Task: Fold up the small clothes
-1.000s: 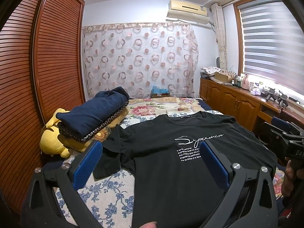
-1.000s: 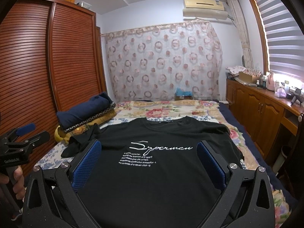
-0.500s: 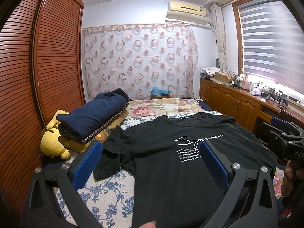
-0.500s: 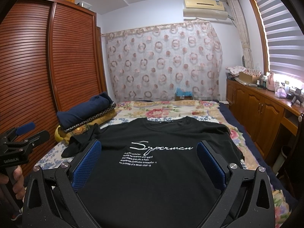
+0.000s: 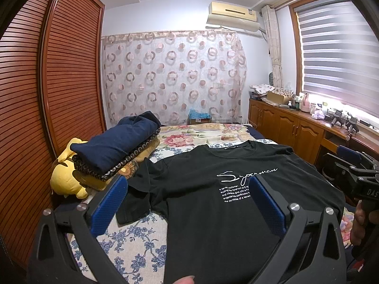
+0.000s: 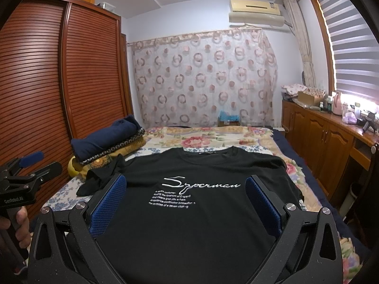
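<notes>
A black T-shirt (image 5: 203,189) with white script print lies spread face up on the bed, collar at the far end; it also shows in the right wrist view (image 6: 194,213). Its left sleeve (image 5: 137,196) is crumpled. My left gripper (image 5: 187,201) is open and empty, held above the shirt's near left part. My right gripper (image 6: 186,200) is open and empty above the shirt's near middle. Each gripper shows at the edge of the other's view: the right one (image 5: 355,172), the left one (image 6: 26,172).
A stack of folded clothes (image 5: 118,144), navy on top, rests on a yellow plush toy (image 5: 66,175) at the bed's left. The floral bedspread (image 5: 132,243) lies beneath. A slatted wardrobe (image 5: 47,94) stands left, wooden cabinets (image 5: 296,130) right, a curtain (image 5: 175,78) behind.
</notes>
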Demonstrator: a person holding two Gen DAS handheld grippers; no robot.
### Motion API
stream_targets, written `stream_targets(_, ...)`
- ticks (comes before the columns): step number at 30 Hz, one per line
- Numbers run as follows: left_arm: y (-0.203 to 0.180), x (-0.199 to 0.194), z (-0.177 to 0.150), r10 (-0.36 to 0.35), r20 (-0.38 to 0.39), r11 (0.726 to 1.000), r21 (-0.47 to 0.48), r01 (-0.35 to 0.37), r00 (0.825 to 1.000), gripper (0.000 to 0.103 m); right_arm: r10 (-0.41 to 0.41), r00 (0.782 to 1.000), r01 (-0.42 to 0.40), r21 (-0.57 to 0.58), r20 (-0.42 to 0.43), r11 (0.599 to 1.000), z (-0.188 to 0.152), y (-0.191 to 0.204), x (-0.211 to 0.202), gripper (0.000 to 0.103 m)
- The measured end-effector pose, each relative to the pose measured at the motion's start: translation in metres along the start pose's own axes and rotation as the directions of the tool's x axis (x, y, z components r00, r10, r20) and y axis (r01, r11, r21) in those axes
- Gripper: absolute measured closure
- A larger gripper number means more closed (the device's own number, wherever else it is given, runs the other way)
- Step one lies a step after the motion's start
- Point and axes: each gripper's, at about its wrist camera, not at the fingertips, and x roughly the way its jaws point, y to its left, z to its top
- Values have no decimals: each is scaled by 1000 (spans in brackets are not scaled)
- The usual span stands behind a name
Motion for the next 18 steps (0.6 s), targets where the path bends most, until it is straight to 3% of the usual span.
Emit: stream_targets(18, -2, -1, -2, 1, 2, 1000, 3, -1, 1000, 0, 0, 1000, 0, -3, 2, 1000, 0, 1, -1, 1)
